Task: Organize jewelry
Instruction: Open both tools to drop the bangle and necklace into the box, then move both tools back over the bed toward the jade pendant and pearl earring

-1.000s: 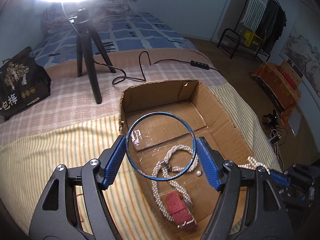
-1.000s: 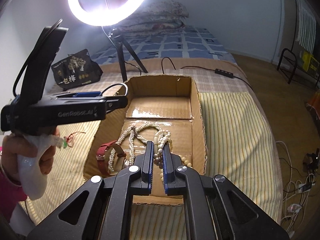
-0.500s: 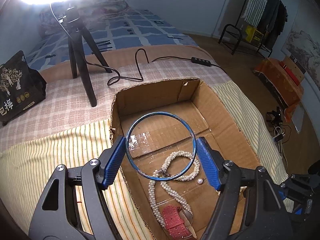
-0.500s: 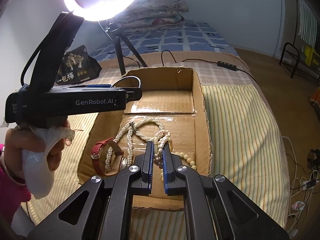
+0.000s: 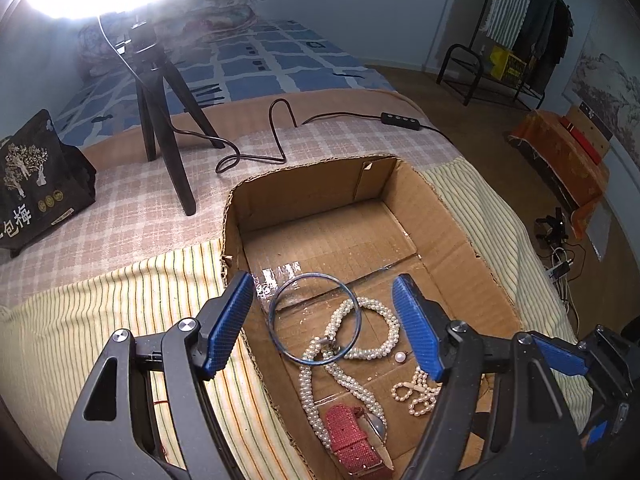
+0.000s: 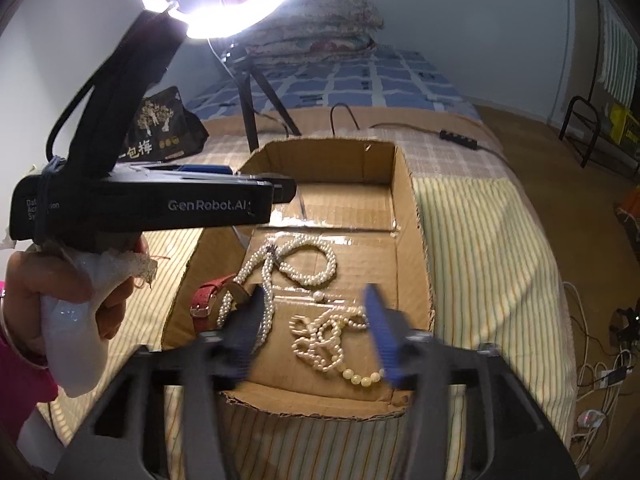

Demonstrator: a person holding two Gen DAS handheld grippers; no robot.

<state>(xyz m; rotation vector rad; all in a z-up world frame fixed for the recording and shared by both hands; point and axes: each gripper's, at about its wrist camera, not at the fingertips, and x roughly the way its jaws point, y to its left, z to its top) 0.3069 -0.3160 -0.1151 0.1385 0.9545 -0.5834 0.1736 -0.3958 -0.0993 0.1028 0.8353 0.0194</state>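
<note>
Thin blue metal bangle (image 5: 315, 319) dropped from left gripper (image 5: 322, 322), jaws released, into brown cardboard box (image 5: 452, 236); right gripper (image 6: 316, 334) jaws opening over cream bead necklace (image 6: 326, 340). Striped blanket (image 5: 100, 312) on bed.

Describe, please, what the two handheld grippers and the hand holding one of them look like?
Both are black plastic tools with angular arms, silver screws and ribbed blue finger pads. The left gripper shows white "GenRobot.AI" lettering on its side, a black cable looping from its rear and a band around the body. The right gripper has the same blue pads. The left hand wears a thin bangle and magenta sleeve, gripping a white-wrapped handle.
</note>
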